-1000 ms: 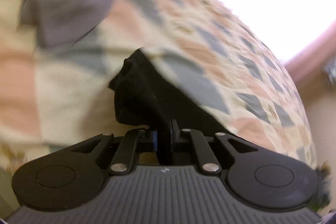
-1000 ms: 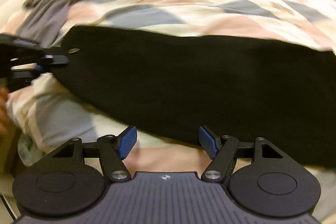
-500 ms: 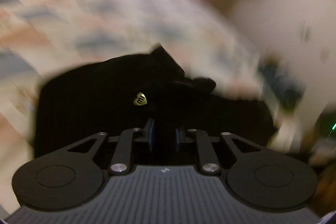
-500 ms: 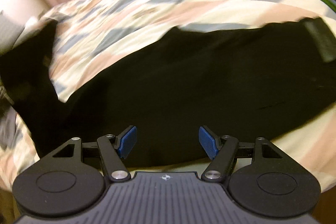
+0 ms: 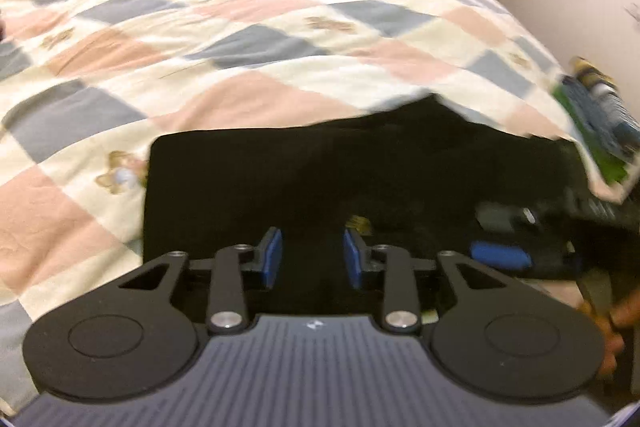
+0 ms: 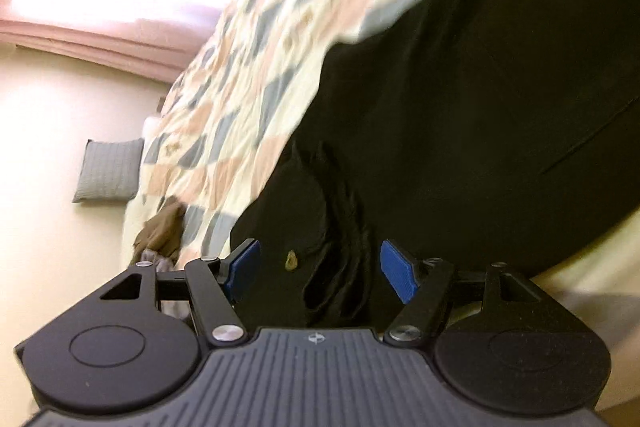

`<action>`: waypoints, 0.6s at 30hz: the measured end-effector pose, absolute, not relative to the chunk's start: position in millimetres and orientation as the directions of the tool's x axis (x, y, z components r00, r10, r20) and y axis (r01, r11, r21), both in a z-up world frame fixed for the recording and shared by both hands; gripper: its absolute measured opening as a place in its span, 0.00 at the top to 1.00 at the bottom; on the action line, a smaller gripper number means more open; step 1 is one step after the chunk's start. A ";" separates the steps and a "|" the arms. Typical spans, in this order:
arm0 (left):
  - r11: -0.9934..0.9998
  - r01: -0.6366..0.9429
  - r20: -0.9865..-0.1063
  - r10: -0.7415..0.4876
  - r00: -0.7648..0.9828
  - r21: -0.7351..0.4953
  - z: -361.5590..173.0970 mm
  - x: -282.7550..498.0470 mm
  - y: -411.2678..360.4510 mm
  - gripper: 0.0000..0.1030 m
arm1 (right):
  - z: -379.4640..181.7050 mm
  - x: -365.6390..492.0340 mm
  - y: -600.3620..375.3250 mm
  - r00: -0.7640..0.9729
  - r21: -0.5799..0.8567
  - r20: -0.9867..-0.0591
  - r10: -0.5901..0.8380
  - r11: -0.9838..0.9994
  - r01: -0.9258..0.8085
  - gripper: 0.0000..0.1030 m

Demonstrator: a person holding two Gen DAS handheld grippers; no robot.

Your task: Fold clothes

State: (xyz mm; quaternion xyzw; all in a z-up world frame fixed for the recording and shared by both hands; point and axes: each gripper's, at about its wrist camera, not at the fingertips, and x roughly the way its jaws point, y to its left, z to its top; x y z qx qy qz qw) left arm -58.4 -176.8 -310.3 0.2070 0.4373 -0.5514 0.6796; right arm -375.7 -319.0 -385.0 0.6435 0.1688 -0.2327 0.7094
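A soft black cloth garment (image 5: 248, 187) is lying flat on the bed's checked pink, grey and cream quilt (image 5: 240, 27). It looks folded over once, so a fold seems to be just finishing. The left tongs (image 5: 312, 259) are hanging over its near edge, spread apart and holding nothing. The right tongs (image 6: 320, 267) are spread wide too, sitting over a bunched part with a small gold button (image 6: 291, 261). Next, I think, both tongs are needing to pinch an edge and fold it over again.
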 end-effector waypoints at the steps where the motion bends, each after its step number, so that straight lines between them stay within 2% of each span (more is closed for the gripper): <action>1: 0.303 0.930 -0.816 -0.579 0.005 -0.209 -319.6 -51.6 -180.2 0.72 | -392.7 -368.9 -318.9 0.840 0.839 -0.535 -0.092 0.056 0.541 0.32; 6: 0.271 0.932 -0.752 -0.659 -0.003 -0.241 -359.2 -39.0 -183.2 0.74 | -414.5 -346.6 -319.4 0.841 0.836 -0.540 -0.031 0.097 0.540 0.33; 10: 0.233 0.939 -0.698 -0.716 -0.010 -0.252 -367.6 -42.9 -174.0 0.74 | -421.5 -346.5 -310.6 0.871 0.859 -0.487 -0.058 0.149 0.490 0.26; 18: 0.273 0.948 -0.699 -0.710 0.084 -0.163 -358.9 -67.2 -130.2 0.69 | -408.8 -377.0 -239.6 0.852 0.846 -0.447 -0.274 0.181 0.502 0.26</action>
